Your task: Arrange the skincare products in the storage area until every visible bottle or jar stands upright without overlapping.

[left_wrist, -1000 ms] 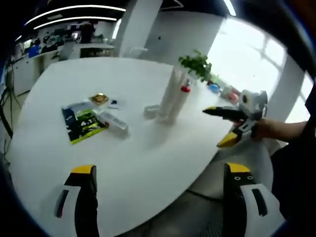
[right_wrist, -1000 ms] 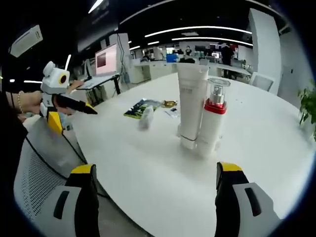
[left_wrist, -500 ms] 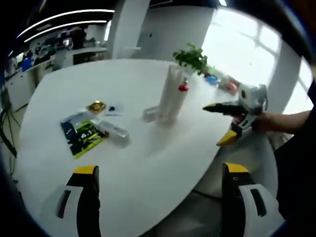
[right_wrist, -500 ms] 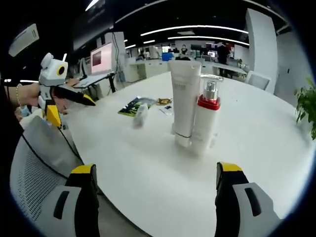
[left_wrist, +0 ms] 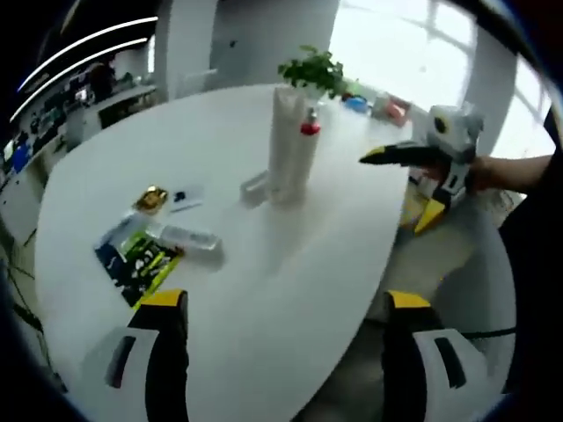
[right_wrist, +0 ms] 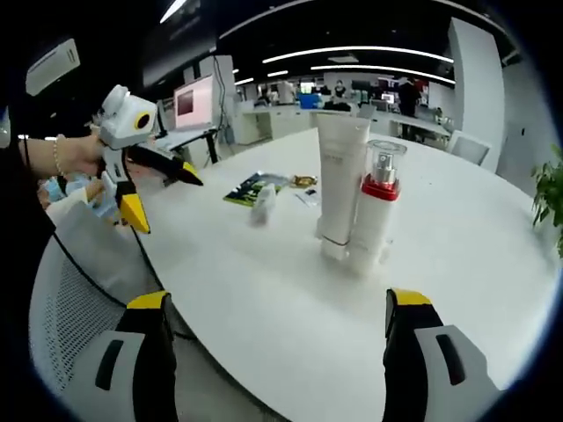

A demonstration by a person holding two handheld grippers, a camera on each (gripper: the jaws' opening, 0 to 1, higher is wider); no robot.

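Note:
A tall white tube [left_wrist: 283,141] and a pump bottle with a red collar [left_wrist: 307,145] stand upright and close together on the white table [left_wrist: 264,290]. The same tube [right_wrist: 340,180] and pump bottle [right_wrist: 378,211] stand ahead in the right gripper view. A small white bottle [left_wrist: 189,238] lies on its side near a green leaflet; in the right gripper view this lying bottle [right_wrist: 262,204] is left of the tube. My left gripper [left_wrist: 284,301] is open over the table's near edge and shows again, left gripper [right_wrist: 164,199], in the air. My right gripper [right_wrist: 276,299] is open; the right gripper [left_wrist: 400,186] hangs beyond the table edge.
A green and black leaflet [left_wrist: 139,259], a gold packet [left_wrist: 151,200] and a small card [left_wrist: 185,195] lie left of the lying bottle. A small pale container [left_wrist: 253,188] sits by the tube. A potted plant [left_wrist: 310,69] stands behind. A mesh chair [right_wrist: 79,299] is by the table.
The left gripper has risen and come nearer in the right gripper view, and its camera has tilted. Both grippers stay open. The bottles have not moved.

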